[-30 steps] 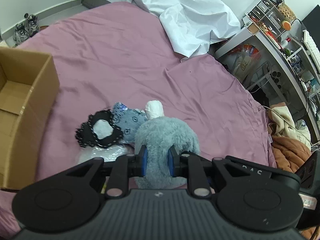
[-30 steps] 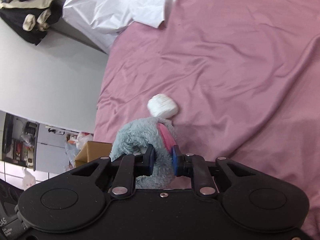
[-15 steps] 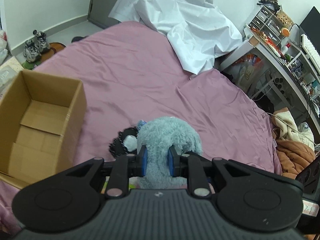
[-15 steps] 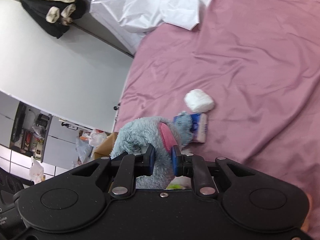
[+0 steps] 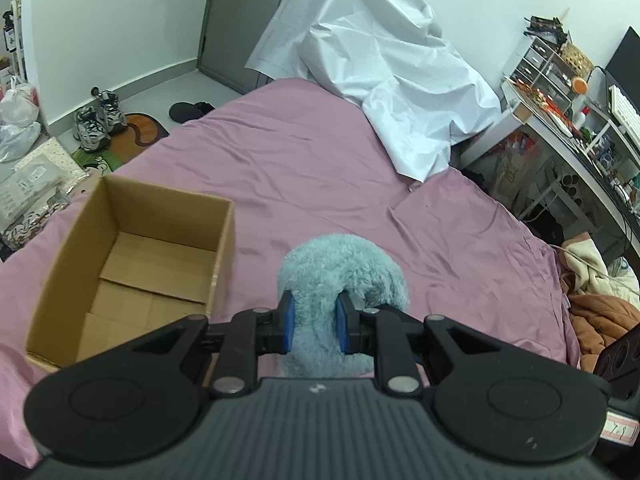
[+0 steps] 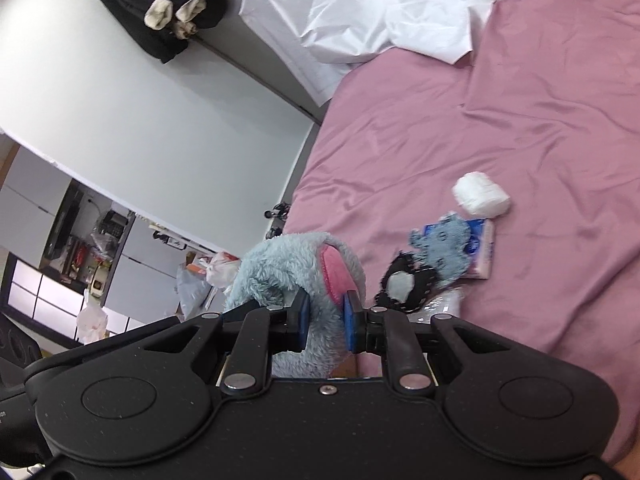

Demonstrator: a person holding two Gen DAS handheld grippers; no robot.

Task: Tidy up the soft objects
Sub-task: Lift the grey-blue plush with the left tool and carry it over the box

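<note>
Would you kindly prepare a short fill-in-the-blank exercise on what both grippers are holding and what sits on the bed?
1. Both the left gripper and the right gripper have their jaws shut on the fluffy ____ plush toy.
2. The cardboard box on the bed is ____ inside.
3. The bedsheet is ____ in colour.
4. The rolled white bundle lies on the ____.

Missing words: grey-blue; empty; pink; bed
</note>
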